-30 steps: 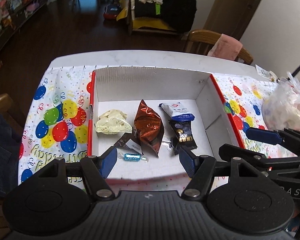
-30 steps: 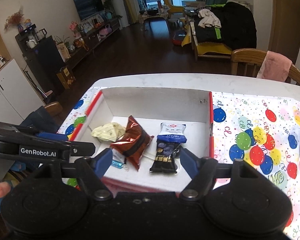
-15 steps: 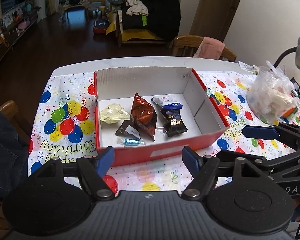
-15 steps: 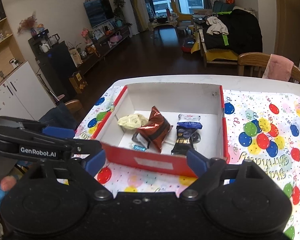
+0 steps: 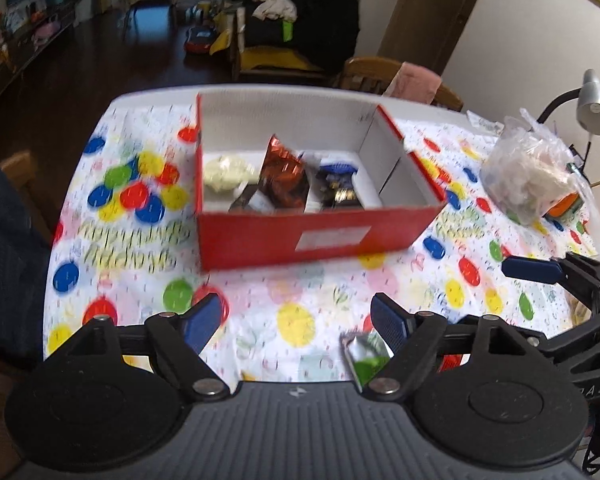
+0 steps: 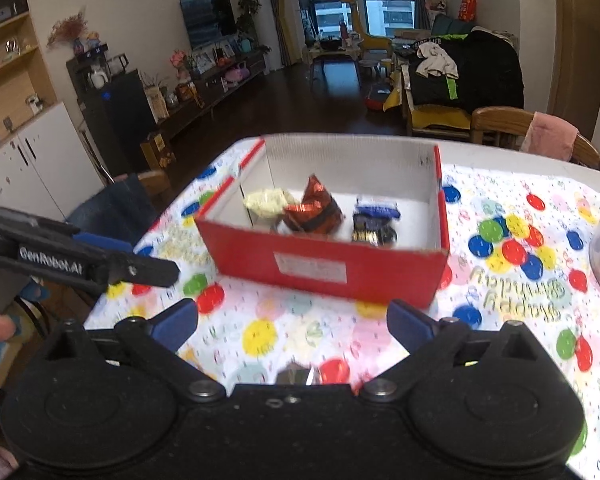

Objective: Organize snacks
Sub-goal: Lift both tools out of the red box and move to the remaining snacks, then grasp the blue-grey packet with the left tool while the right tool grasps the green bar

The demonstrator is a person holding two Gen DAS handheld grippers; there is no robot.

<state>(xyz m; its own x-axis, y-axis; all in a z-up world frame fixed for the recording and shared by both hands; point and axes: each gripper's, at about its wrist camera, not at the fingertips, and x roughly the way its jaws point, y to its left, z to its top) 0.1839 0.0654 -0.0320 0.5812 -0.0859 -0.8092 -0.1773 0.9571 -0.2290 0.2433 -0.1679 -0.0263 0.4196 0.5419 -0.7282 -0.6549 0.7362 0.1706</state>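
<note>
A red box [image 5: 320, 236] with white walls stands mid-table. Inside lie a pale yellow packet [image 5: 228, 168], a brown foil packet [image 5: 284, 176] and a dark blue packet [image 5: 338, 188]. My left gripper [image 5: 296, 312] hovers over the tablecloth in front of the box, its jaws opening with nothing between them. A small green and silver packet [image 5: 366, 356] lies on the cloth beside its right finger. My right gripper [image 6: 292, 316] is also in front of the box [image 6: 332, 268], jaws opening and empty. A silvery packet [image 6: 296, 374] shows just under it.
A clear plastic bag of snacks [image 5: 528, 176] sits on the right of the balloon tablecloth [image 5: 132, 200], near a desk lamp [image 5: 592, 104]. A wooden chair with a pink cloth [image 5: 412, 80] stands behind the table. A second chair is at the left edge.
Both grippers have drawn back from over the box to the cloth in front of it, and their jaws have widened. The green and silver packet has come into view.
</note>
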